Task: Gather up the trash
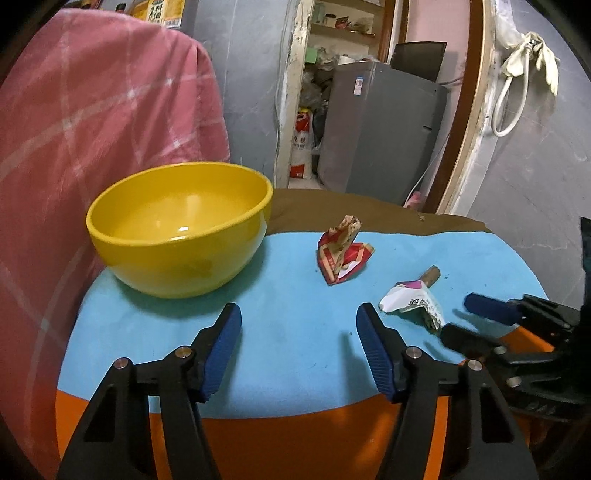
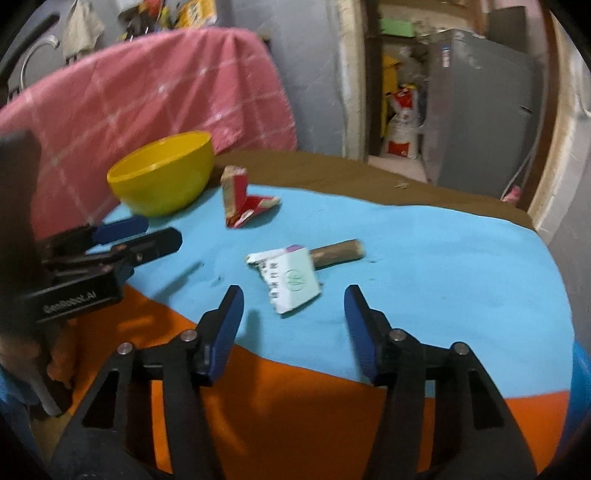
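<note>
Fingers (image 2: 232,328) of both grippers spread wide, empty, white crumpled wrapper (image 2: 290,280) on blue cloth (image 2: 443,277) just ahead of right gripper (image 2: 293,295).

a lived-in home, likely a kitchen corner: a grey fridge (image 1: 380,129) by a cluttered pantry shelf (image 1: 343,29), a rice sack (image 1: 303,147) on the floor, a pink checked cloth (image 1: 92,129) draped nearby, rubber gloves (image 1: 532,55) hanging on the wall.
</note>
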